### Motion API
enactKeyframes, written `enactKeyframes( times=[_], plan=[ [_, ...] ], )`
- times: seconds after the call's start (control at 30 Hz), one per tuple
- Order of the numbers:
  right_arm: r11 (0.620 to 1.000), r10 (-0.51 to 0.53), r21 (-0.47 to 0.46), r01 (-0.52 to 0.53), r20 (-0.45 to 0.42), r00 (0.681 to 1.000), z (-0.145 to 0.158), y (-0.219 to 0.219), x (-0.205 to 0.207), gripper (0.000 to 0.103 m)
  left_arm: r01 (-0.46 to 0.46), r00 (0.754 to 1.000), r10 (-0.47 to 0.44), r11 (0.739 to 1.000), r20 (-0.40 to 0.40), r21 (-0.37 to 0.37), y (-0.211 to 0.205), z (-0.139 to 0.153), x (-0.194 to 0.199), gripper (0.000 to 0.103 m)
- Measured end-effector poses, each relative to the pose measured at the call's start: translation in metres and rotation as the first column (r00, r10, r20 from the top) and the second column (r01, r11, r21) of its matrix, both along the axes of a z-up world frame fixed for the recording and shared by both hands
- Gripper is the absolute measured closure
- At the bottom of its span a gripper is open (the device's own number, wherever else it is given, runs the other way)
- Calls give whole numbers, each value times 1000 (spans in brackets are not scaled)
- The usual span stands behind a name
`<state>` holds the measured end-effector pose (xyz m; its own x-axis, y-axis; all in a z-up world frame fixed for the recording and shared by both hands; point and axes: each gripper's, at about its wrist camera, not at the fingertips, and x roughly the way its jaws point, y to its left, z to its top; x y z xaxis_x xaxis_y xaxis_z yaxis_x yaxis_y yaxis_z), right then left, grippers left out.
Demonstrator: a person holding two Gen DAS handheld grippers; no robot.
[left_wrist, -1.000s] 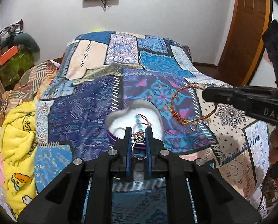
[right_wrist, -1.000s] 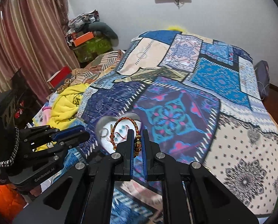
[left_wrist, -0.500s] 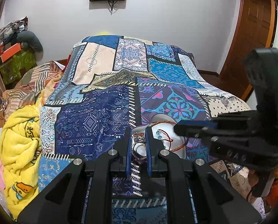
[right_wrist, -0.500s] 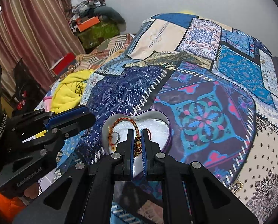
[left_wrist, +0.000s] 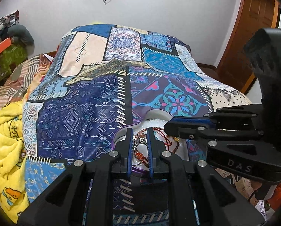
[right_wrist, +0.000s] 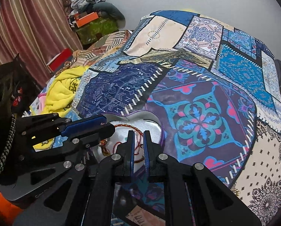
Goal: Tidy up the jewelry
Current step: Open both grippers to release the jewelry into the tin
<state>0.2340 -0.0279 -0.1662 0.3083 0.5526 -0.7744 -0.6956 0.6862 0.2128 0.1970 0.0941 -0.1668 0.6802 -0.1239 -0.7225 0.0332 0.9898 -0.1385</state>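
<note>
Only readable text: "DAS" on my right gripper (left_wrist: 167, 127) body, right side of the left wrist view. Heart-shaped tin (left_wrist: 158, 113), white-lined with a purple rim, sits on the patchwork bedspread (left_wrist: 80, 116), lower centre in both views. My left gripper (left_wrist: 139, 131) has its jaws parted over the tin, a beaded ring (left_wrist: 140, 141) lying between them, not pinched. Right jaws are slightly parted too, the braided orange bracelet (right_wrist: 127, 126) lying loose in the tin just ahead. Yellow blanket (right_wrist: 62, 92) at left.
</note>
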Motion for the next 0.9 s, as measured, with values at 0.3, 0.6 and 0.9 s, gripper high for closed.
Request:
enactKeyframes(
  times=[0.3,0.6,0.9],
  plan=[
    [999,-32,-6,32,16,999,8,-17,-5,85,6,1000,-6,1000,-10,15,-9,5,1,91],
    [994,-112,26,110,92,989,33,-43,-16,58,-11,1000,10,999,17,53,-20,28,-13,79],
    [984,-173,66,166,126,977,52,-79,-26,58,-11,998,6,996,63,87,-41,56,-34,59]
  ],
)
